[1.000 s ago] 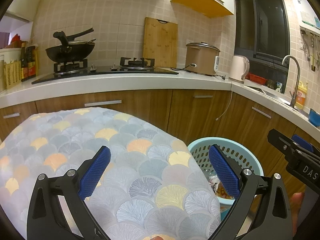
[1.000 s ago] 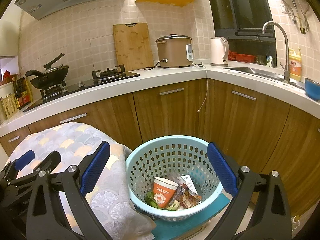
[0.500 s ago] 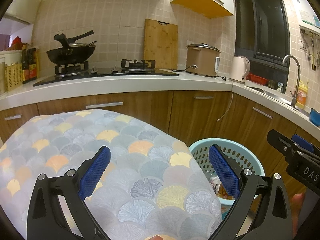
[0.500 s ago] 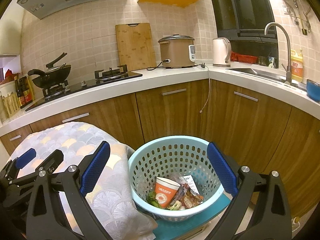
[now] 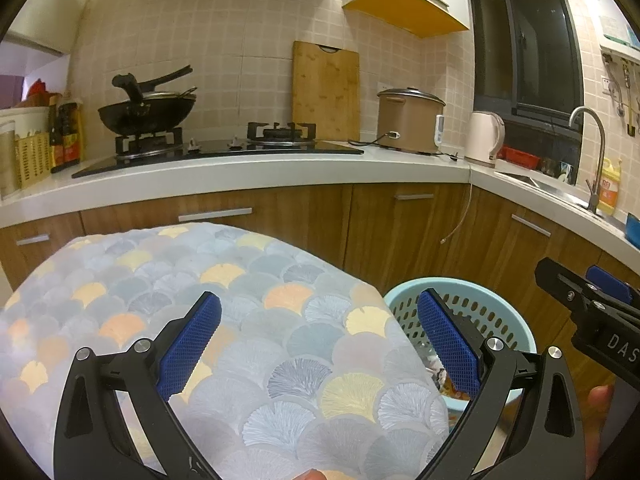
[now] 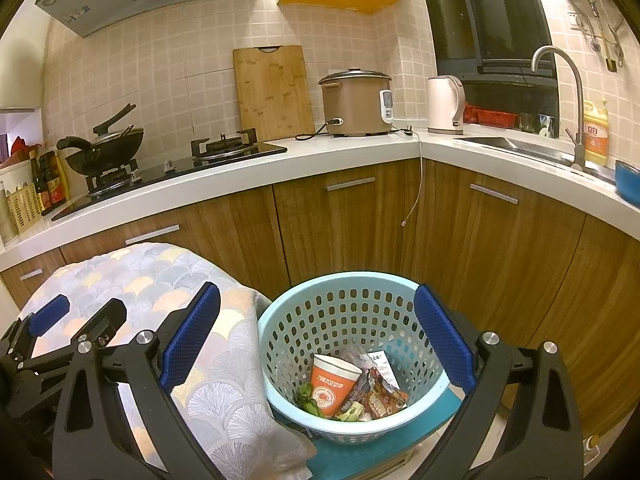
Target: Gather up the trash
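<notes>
My left gripper [image 5: 318, 344] lifted slightly: basket [image 5: 516, 328] sits lower in its view. My right gripper [image 6: 316, 340] eased right: basket [image 6: 424, 408] more centred.

One pale blue perforated plastic basket [image 6: 352, 312] sits at five o'clock in the right wrist view, holding one orange paper cup [image 6: 334, 384], at least two crumpled printed snack wrappers [image 6: 378, 394] and some green scraps. One fan-patterned grey and orange cloth [image 5: 224, 320] lies at seven o'clock. On the counter: one black wok [image 5: 146, 114] at ten o'clock, one bamboo cutting board [image 5: 326, 90] at twelve, one brown rice cooker [image 5: 410, 120], one white electric kettle [image 5: 484, 138], one curved steel tap [image 6: 560, 96] at two, one yellow detergent bottle [image 6: 596, 132]. Two gas burners [image 5: 280, 132] show.
</notes>
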### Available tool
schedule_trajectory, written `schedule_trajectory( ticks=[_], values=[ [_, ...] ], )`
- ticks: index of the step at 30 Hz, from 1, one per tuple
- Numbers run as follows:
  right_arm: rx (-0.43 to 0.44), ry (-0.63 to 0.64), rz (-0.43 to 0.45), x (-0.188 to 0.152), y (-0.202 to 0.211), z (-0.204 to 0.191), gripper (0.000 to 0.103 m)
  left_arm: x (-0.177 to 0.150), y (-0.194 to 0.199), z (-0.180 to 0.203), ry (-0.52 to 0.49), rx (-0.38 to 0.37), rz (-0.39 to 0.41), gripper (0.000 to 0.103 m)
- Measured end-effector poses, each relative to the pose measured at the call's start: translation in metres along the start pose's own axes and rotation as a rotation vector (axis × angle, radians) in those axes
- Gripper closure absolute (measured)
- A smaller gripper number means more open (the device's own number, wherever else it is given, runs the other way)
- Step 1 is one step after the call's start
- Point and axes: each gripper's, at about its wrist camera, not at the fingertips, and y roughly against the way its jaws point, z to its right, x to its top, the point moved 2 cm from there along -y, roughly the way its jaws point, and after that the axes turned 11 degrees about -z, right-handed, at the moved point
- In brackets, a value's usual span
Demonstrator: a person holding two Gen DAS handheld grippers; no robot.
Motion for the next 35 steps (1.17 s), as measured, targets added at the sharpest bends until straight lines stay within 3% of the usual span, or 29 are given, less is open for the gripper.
schedule_trajectory(
  ticks=[21, 35],
  values=[
    [0.024, -0.024, -0.009, 0.0035, -0.0015, 0.0068, 0.010, -0.0003, -0.0011, 0.0032, -0.015, 0.072, 0.004, 0.008],
    [0.001, -0.002, 0.010, 0.0035, 0.0031, 0.0002, 0.010, -0.0003, 0.0008, 0.0033, -0.010, 0.010, -0.001, 0.008]
  ],
)
